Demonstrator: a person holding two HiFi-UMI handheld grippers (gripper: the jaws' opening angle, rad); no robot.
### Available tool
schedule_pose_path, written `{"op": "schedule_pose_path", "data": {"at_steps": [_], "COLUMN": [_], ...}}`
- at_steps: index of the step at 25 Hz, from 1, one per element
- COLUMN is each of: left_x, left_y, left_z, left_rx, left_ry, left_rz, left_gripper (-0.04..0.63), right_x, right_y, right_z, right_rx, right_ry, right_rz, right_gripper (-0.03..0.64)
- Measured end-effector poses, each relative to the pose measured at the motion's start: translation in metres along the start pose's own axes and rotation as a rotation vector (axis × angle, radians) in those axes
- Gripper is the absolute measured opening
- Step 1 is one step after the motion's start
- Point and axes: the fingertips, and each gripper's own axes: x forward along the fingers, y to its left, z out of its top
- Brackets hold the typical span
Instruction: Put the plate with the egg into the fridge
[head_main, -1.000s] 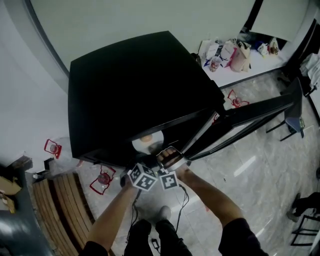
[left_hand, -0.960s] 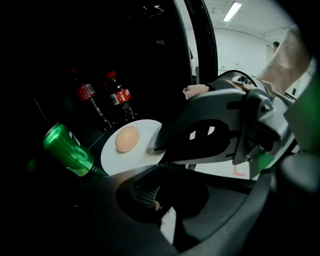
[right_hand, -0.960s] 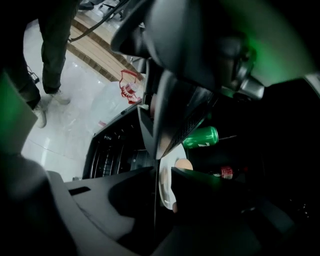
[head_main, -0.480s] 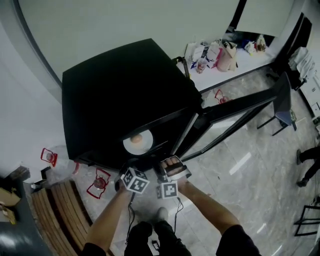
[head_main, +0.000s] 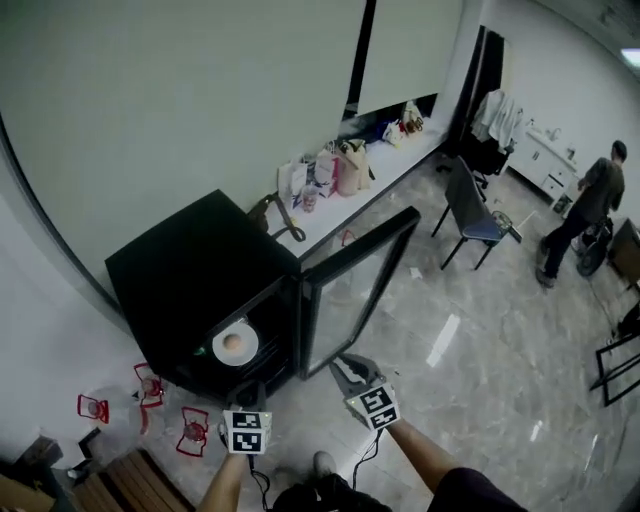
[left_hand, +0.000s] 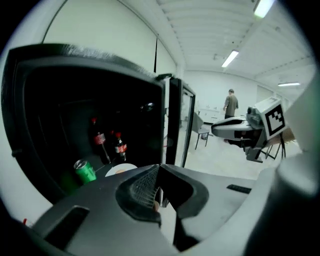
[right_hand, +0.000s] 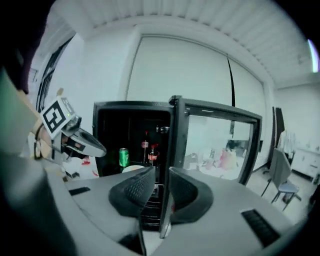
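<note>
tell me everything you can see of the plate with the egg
The plate is round, plain white and smooth, like glazed ware. It lies flat inside the open black fridge, near the front. One pale brown egg rests at its middle. A green can stands beside it, and cola bottles stand further back. Nothing else is seen touching it.

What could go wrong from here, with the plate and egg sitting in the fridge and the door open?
1. The plate with the egg sits near the front of the fridge; swinging the glass door shut hard might jolt it and roll the egg off.
2. The green can and bottles stand near the plate; pushing it deeper could topple them.
3. Red items lie on the floor by the fridge, a possible trip hazard.
</note>
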Motion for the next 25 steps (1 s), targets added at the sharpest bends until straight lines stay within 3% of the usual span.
{"op": "schedule_pose_path", "data": {"at_steps": [2, 4, 11, 15, 25], "left_x": [-0.006, -0.002, 0.05, 0.103, 0.211], "left_y": [-0.027, -0.058, -0.15, -0.188, -0.242], "left_z": [0.038, 0.077, 0.193, 0.231, 0.283], "left_rx": [0.043, 0.079, 0.12, 0.098, 0.068], "left_ry": [-0.081, -0.142, -0.252, -0.252, -0.175], "left_rz": [-0.044, -0.089, -0.189, -0.186, -0.152], "left_gripper": [0.011, 0.011, 0.011, 0.011, 0.011], "right_x": [-0.023, -0.039, -0.052, -0.037, 0.018], "right_y": [-0.021, -0.05, -0.156, -0.219, -0.344], "right_z": [0.013, 0.03, 0.076, 0.066, 0.047], "right_rx": [0.022, -0.003, -0.073, -0.081, -0.065], "right_ry": [-0.01, -0.025, -0.101, -0.067, -0.001], "right_rz": [0.04, 0.024, -0.038, 0.032, 0.164], "right_gripper": [0.083, 0.083, 0.114, 0.196, 0.27]}}
